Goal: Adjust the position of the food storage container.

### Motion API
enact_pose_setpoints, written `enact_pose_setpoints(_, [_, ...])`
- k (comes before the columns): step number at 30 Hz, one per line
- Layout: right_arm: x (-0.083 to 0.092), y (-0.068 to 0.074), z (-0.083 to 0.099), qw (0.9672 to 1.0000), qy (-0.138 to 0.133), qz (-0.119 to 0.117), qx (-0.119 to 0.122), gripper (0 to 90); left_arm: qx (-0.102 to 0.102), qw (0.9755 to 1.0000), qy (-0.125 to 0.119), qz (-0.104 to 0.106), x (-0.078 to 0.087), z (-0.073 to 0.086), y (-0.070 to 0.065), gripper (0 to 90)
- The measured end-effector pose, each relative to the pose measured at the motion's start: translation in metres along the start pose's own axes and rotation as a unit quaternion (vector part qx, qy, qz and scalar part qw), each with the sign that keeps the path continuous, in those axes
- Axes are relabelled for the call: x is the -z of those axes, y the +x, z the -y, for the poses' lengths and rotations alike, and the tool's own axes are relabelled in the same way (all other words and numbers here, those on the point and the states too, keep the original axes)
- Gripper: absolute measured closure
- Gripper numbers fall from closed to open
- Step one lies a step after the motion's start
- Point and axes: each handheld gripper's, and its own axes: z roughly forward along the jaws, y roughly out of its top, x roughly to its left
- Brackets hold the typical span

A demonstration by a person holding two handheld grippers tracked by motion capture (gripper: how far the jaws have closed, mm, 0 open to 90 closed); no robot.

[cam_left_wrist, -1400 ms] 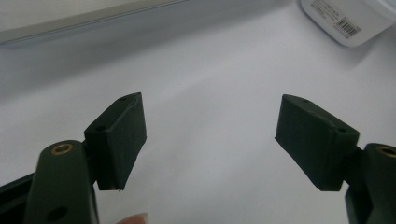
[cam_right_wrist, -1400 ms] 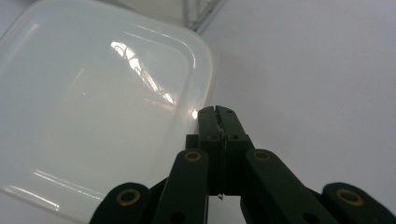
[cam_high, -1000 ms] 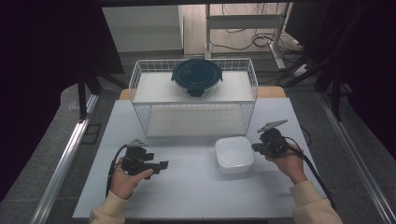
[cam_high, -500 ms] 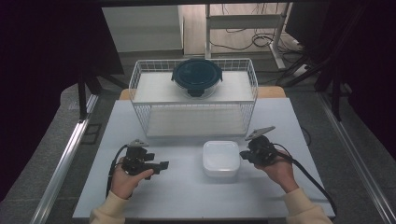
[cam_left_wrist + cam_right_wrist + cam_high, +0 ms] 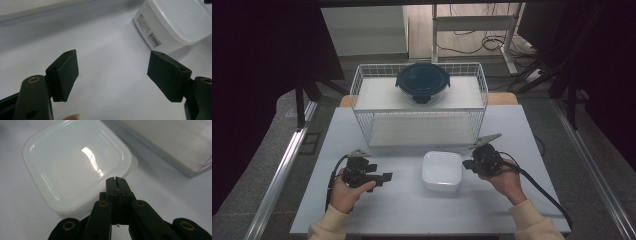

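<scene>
Beside the white container (image 5: 442, 171), the right gripper (image 5: 468, 163) seemingly touches it.

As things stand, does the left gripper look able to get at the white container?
Probably yes. The left gripper stands open, its jaws pointing toward the white container, with bare table between them. The right gripper, shut, sits at the container's far side.
</scene>
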Motion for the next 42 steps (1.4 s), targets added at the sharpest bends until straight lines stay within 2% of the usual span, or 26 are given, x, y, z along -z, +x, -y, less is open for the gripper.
enact_pose_setpoints(4, [-0.002, -0.008, -0.015, 0.9999, -0.007, 0.013, -0.003, 89.7, -0.001, 1.0000, 0.001, 0.001, 0.000, 0.000, 0.000, 24.3])
enact_pose_setpoints(5, [-0.005, -0.009, -0.025, 0.9997, -0.006, 0.022, 0.000, 89.7, 0.000, 1.0000, 0.000, 0.001, 0.000, 0.000, 0.000, 24.3])
enact_pose_setpoints(6, [-0.005, -0.009, -0.025, 0.9997, -0.006, 0.022, 0.000, 89.7, 0.000, 1.0000, 0.000, 0.001, 0.000, 0.000, 0.000, 24.3])
enact_pose_setpoints(9, [-0.014, -0.010, -0.041, 0.9995, -0.009, 0.027, 0.014, 89.7, 0.001, 1.0000, -0.001, 0.001, 0.001, 0.000, 0.001, 24.3])
enact_pose_setpoints(15, [-0.025, -0.015, -0.051, 0.9994, -0.009, 0.031, 0.013, 89.7, 0.001, 1.0000, -0.002, 0.002, 0.002, 0.000, 0.002, 24.3])
enact_pose_setpoints(20, [-0.036, -0.023, -0.049, 0.9992, 0.010, 0.039, 0.007, 89.7, 0.001, 1.0000, -0.002, 0.001, 0.002, 0.000, 0.002, 24.3])
enact_pose_setpoints(28, [-0.047, -0.023, -0.044, 0.9988, 0.032, 0.035, 0.007, 89.7, 0.001, 1.0000, -0.002, 0.000, 0.002, 0.000, 0.002, 24.3])
enact_pose_setpoints(33, [-0.046, -0.023, -0.037, 0.9989, 0.033, 0.032, 0.006, 89.7, 0.001, 1.0000, -0.002, 0.001, 0.002, 0.000, 0.002, 24.3])
enact_pose_setpoints(35, [-0.043, -0.019, -0.032, 0.9985, 0.043, 0.031, 0.010, 89.7, 0.001, 1.0000, -0.002, 0.000, 0.002, 0.000, 0.002, 24.3])
enact_pose_setpoints(42, [-0.033, -0.002, -0.020, 0.9984, 0.046, 0.019, 0.028, 89.7, 0.001, 1.0000, -0.002, -0.001, 0.002, 0.000, 0.002, 24.3])
